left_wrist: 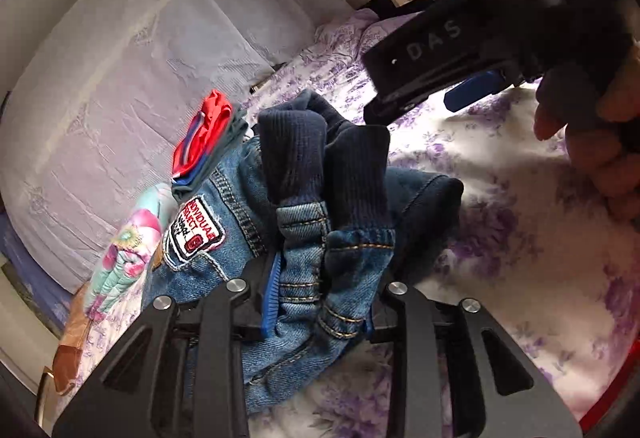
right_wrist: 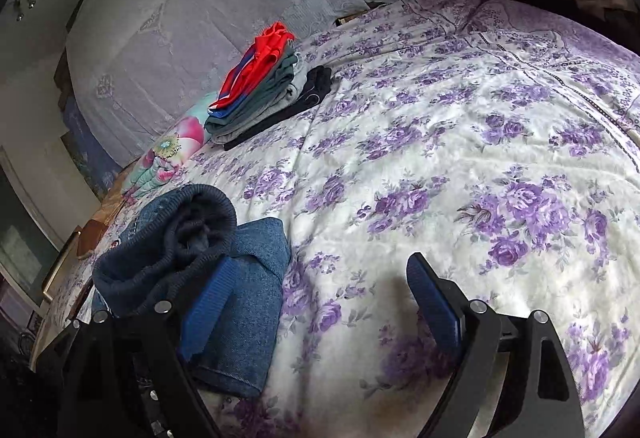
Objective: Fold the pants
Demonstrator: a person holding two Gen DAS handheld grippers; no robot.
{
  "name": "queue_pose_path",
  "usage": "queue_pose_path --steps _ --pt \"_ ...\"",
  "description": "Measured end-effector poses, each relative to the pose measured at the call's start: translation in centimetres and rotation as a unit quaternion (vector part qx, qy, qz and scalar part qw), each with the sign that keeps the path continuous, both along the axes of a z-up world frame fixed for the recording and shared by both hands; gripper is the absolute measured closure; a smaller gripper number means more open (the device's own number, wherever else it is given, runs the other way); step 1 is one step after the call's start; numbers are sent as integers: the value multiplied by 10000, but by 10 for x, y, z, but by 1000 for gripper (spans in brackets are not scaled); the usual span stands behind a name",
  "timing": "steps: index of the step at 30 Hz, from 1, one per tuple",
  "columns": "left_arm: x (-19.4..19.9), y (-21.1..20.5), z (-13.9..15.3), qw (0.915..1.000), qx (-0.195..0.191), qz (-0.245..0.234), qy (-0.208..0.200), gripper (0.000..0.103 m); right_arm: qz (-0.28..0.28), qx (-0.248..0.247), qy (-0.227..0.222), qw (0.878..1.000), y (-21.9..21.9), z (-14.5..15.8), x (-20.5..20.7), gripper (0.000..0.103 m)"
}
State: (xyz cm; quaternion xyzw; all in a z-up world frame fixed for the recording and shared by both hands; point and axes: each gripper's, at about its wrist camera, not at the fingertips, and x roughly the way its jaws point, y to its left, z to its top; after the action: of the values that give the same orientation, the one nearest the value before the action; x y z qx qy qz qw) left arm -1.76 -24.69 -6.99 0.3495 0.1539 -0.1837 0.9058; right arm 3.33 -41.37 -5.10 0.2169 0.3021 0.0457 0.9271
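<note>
The blue denim pants (left_wrist: 304,238), with dark ribbed knit cuffs and a patch on the back pocket, lie bunched on the flowered bedspread (left_wrist: 500,198). My left gripper (left_wrist: 320,302) is shut on the denim near the cuffs, the cloth filling the gap between its blue pads. In the right wrist view the pants (right_wrist: 236,290) lie folded at lower left, the dark knit waistband on top. My right gripper (right_wrist: 320,302) is open and empty, its left finger (right_wrist: 208,302) over the denim and its right finger (right_wrist: 434,302) over bare bedspread (right_wrist: 440,138). The right gripper (left_wrist: 468,94) also shows in the left wrist view, held above the bed.
A stack of folded clothes (right_wrist: 264,86) with a red garment on top sits further back on the bed, next to a flowered pillow (right_wrist: 172,154). A grey padded headboard (right_wrist: 200,10) stands behind. A brown object (right_wrist: 90,234) lies at the bed's left edge.
</note>
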Motion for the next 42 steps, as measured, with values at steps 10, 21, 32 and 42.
queue_pose_path --steps 10,21,32,42 --pt "-24 25 24 9992 -214 -308 104 12 187 -670 -879 9937 25 69 -12 15" --pt "42 137 70 9593 -2274 1031 1320 11 600 -1971 -448 9775 85 61 2 15" --pt "72 140 34 9489 -2195 1672 1529 4 766 -1503 263 9853 59 14 27 8" --pt "66 138 47 9578 -1963 1680 1263 5 622 -1793 -527 9804 80 74 3 22"
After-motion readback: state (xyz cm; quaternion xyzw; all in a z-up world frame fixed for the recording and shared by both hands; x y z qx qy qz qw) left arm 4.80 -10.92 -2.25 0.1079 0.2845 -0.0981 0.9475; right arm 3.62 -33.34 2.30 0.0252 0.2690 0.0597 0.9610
